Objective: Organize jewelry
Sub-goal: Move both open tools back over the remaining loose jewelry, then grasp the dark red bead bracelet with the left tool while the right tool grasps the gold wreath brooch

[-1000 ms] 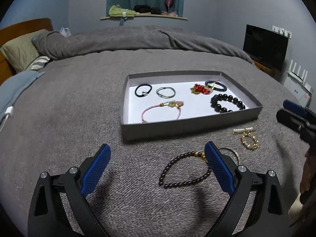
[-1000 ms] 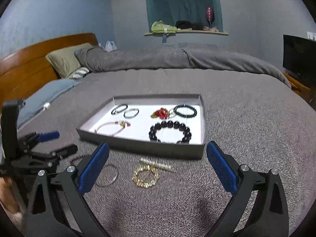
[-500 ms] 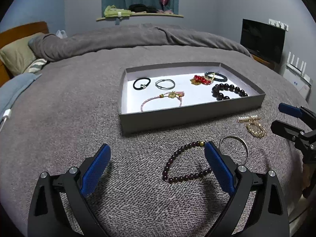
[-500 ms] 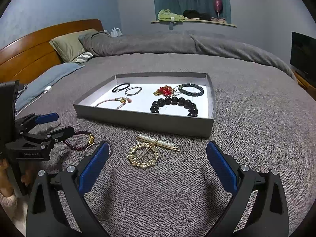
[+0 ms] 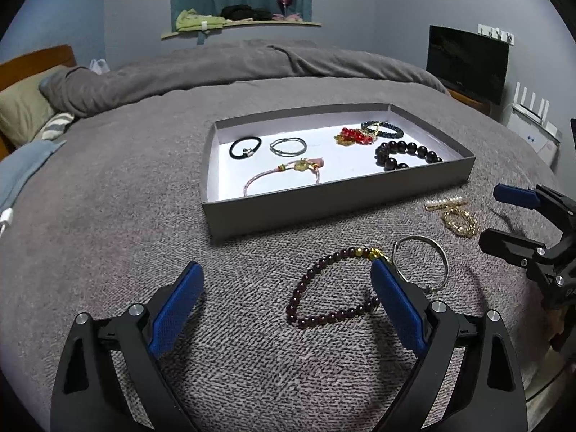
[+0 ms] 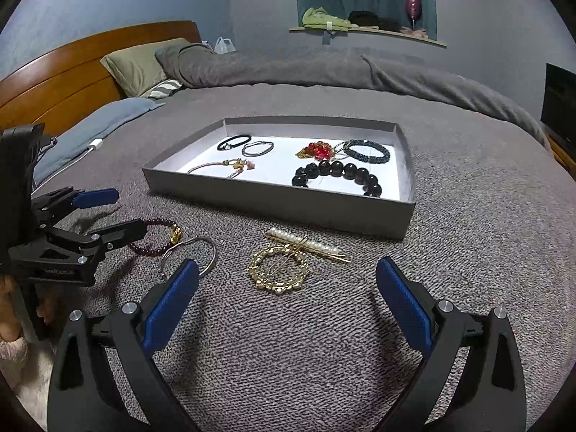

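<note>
Grey bedspread carries tray; both tongs spread wide, empty.

My grippers are black with blue pads. The blanket is grey knit, the tray grey outside, white inside. I see dark maroon beads with gold ones, a silver ring, a gold hoop, and white pearls.
</note>
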Demonstrator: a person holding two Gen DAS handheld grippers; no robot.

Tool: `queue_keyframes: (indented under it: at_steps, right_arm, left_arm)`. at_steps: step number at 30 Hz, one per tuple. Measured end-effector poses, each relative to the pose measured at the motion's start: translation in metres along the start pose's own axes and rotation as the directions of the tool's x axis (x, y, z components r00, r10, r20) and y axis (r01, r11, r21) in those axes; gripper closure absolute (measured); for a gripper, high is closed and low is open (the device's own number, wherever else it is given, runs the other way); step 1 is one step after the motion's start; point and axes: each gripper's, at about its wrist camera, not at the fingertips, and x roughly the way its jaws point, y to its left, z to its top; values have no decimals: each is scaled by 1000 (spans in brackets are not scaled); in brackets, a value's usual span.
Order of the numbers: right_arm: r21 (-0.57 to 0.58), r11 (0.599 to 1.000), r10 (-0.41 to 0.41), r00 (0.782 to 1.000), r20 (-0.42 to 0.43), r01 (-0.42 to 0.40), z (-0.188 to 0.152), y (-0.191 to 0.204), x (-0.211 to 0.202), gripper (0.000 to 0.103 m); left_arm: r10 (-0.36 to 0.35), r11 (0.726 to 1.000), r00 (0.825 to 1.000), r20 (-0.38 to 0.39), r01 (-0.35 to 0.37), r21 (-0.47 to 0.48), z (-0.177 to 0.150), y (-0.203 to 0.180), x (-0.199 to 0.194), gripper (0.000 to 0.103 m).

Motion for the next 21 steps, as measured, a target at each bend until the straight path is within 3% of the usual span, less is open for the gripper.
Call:
queue_keyframes:
  at_steps: [7,13,15,21]
  right_arm:
    - [1,1000,16,1000,-16,-16,-2,0,2,12]
    - [6,999,34,999,-33,-34,-3,0,5,23]
    - [14,999,52,998,-46,-52,-4,0,8,29]
    - [8,998,63,996,-61,-62,-4,4,11,40]
  left_arm:
    - [-15,1000,1000,-7,15,-6,-2,2,1,11]
    - [-43,999,998,-34,43,-1,-3,2,5,29]
    - [-47,999,998,-48,48,4,-4,1,7,40]
    - [-61,998,996,-68,62,16,-6,-2,11,52]
